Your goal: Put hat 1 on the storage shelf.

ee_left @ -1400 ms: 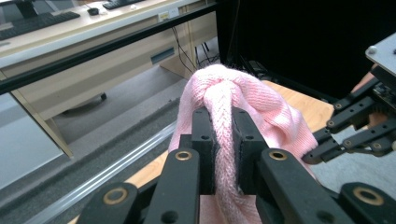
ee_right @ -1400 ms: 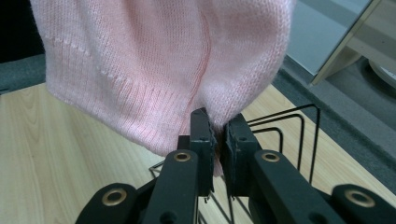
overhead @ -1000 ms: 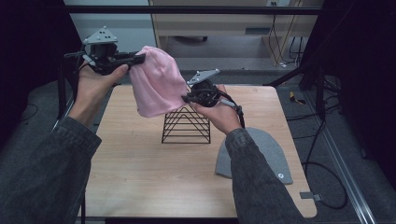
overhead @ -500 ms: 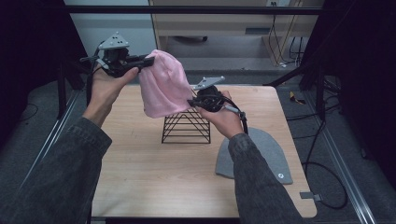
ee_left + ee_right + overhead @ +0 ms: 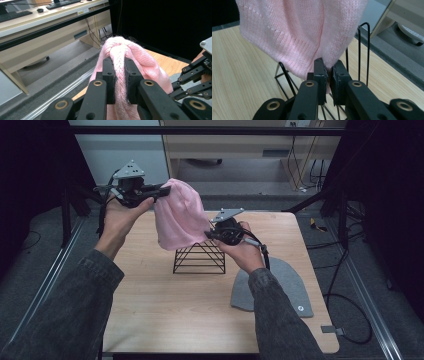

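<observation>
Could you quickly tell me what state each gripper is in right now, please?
Left gripper: closed on the pink hat, at its upper part.
Right gripper: closed on the same hat's lower edge, above the wire rack.

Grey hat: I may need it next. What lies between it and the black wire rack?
In the high view, the right hand and its sleeve cross between the grey hat and the black wire rack; otherwise bare table.

pink knit hat (image 5: pixel 177 220), black wire rack (image 5: pixel 199 260), grey hat (image 5: pixel 285 285)

A light wooden table (image 5: pixel 150 320) stands on grey carpeted floor (image 5: pixel 45 270), with a beige desk (image 5: pixel 240 140) behind.
</observation>
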Demonstrator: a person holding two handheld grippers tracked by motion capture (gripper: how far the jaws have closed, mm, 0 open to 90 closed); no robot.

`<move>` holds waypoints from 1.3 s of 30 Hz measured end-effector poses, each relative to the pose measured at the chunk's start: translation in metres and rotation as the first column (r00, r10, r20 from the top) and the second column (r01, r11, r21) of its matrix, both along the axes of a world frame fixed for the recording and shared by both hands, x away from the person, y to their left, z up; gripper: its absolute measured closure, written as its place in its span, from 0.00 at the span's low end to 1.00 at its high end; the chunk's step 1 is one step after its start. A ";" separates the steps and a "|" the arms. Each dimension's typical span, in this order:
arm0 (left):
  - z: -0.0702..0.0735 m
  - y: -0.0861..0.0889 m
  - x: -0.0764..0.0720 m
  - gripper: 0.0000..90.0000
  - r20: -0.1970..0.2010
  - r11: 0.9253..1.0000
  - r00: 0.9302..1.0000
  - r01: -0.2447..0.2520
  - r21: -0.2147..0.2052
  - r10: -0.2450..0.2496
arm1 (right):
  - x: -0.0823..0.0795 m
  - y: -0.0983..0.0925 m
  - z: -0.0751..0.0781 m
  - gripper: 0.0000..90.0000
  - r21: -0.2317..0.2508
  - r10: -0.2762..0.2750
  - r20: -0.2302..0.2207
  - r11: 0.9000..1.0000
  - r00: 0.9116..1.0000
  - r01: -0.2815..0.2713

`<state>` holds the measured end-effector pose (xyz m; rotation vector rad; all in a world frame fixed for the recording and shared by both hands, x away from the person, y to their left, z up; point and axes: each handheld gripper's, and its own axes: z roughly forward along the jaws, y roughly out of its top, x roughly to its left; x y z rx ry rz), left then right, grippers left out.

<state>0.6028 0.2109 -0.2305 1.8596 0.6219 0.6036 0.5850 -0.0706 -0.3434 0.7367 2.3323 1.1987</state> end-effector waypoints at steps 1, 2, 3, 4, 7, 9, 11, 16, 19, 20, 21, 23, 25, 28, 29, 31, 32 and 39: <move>0.000 -0.002 0.000 0.90 0.000 1.000 1.000 0.003 -0.001 -0.003 | 0.000 -0.001 0.000 0.93 -0.005 0.000 0.004 1.000 1.000 0.000; -0.001 -0.003 0.000 0.90 -0.001 1.000 1.000 0.006 0.001 -0.006 | -0.001 -0.002 0.000 0.93 -0.009 0.003 0.006 1.000 1.000 -0.003; -0.001 -0.004 -0.001 0.90 -0.001 1.000 1.000 0.008 0.002 -0.008 | -0.001 -0.002 0.000 0.93 -0.009 0.003 0.006 1.000 1.000 -0.003; -0.001 -0.005 -0.001 0.90 0.000 1.000 1.000 0.009 0.003 -0.009 | -0.002 -0.003 0.000 0.93 -0.017 0.003 0.011 1.000 1.000 -0.003; -0.003 -0.009 -0.002 0.90 -0.004 1.000 1.000 0.015 0.008 -0.015 | -0.004 -0.007 -0.003 0.93 -0.011 -0.001 0.006 1.000 1.000 0.001; -0.005 -0.011 -0.002 0.90 -0.007 1.000 1.000 0.018 0.013 -0.018 | -0.005 -0.010 -0.006 0.93 -0.005 -0.005 0.005 1.000 1.000 0.005; -0.006 -0.013 -0.002 0.90 -0.010 1.000 1.000 0.022 0.015 -0.022 | -0.007 -0.012 -0.008 0.93 -0.006 -0.008 0.003 1.000 1.000 0.008; -0.007 -0.018 -0.004 0.90 -0.016 0.999 0.999 0.031 0.014 -0.031 | -0.009 -0.019 -0.013 0.93 0.008 -0.016 0.001 1.000 1.000 0.016; -0.009 -0.023 -0.005 0.90 -0.023 0.999 0.999 0.039 0.033 -0.038 | -0.010 -0.022 -0.017 0.93 0.007 -0.022 -0.004 1.000 1.000 0.022; -0.011 -0.024 -0.005 0.90 -0.025 0.999 0.999 0.042 0.032 -0.041 | -0.010 -0.023 -0.018 0.93 0.005 -0.023 -0.004 1.000 1.000 0.023; -0.012 -0.026 -0.006 0.89 -0.026 0.998 0.999 0.044 0.033 -0.044 | -0.011 -0.024 -0.020 0.93 -0.002 -0.027 -0.007 1.000 1.000 0.027; -0.014 -0.028 -0.006 0.89 -0.029 0.998 0.998 0.051 0.035 -0.050 | -0.012 -0.026 -0.022 0.94 0.003 -0.035 -0.005 0.999 0.999 0.035; -0.016 -0.030 -0.006 0.89 -0.034 0.997 0.998 0.062 0.043 -0.060 | -0.013 -0.028 -0.026 0.94 0.001 -0.037 -0.007 0.999 0.999 0.037; -0.019 -0.033 -0.007 0.89 -0.038 0.996 0.997 0.067 0.051 -0.065 | -0.013 -0.031 -0.031 0.94 -0.006 -0.047 -0.016 0.999 0.999 0.047; -0.020 -0.033 -0.008 0.89 -0.039 0.996 0.997 0.069 0.050 -0.067 | -0.014 -0.031 -0.032 0.94 -0.008 -0.048 -0.016 0.999 0.999 0.048; -0.021 -0.034 -0.009 0.89 -0.041 0.996 0.997 0.071 0.048 -0.069 | -0.015 -0.032 -0.033 0.94 -0.009 -0.054 -0.010 0.998 0.998 0.054; -0.022 -0.035 -0.010 0.89 -0.043 0.996 0.997 0.071 0.047 -0.069 | -0.016 -0.032 -0.035 0.94 -0.014 -0.057 -0.012 0.998 0.998 0.056; -0.029 -0.041 -0.016 0.89 -0.056 0.994 0.995 0.085 0.069 -0.081 | -0.020 -0.034 -0.043 0.94 -0.035 -0.065 -0.023 0.997 0.998 0.064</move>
